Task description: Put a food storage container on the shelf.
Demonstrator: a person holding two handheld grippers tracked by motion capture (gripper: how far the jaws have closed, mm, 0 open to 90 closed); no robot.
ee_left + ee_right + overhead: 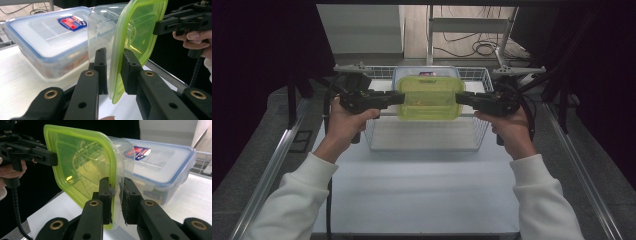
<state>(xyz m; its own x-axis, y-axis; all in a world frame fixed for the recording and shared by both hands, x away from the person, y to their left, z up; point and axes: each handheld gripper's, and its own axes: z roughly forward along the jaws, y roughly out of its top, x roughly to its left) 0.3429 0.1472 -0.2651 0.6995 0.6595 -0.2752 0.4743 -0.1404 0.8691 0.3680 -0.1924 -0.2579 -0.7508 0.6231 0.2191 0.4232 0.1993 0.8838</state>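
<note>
Where the white table point(422, 200) carries a white wire basket point(427, 142) at its far middle, a larger clear rectangular plastic box with a blue-edged lid and a red and blue label point(47, 37) stands in the far part of that basket. This box is just behind the held thing, and in the high view it is mostly hidden by it. Dark curtains close the scene on the left and on the right, and beyond the table there are a pale floor, cables and metal legs of a stand.

The clear plastic container with a translucent green lid point(430, 97) is held in the air above the basket, between the two grippers. It is tilted so that the green lid faces the near side. The left gripper point(399, 98), held by the left hand point(344, 125), comes from the left; its jaws are almost closed and they pinch the left edge of the container, one jaw on the green lid and the other on the clear wall, as the left gripper view shows. The right gripper point(460, 98), held by the right hand point(511, 131), comes from the right and pinches the opposite edge in the same way, with its jaws narrow around the lid rim and the clear wall. Both sleeves are white.
</note>
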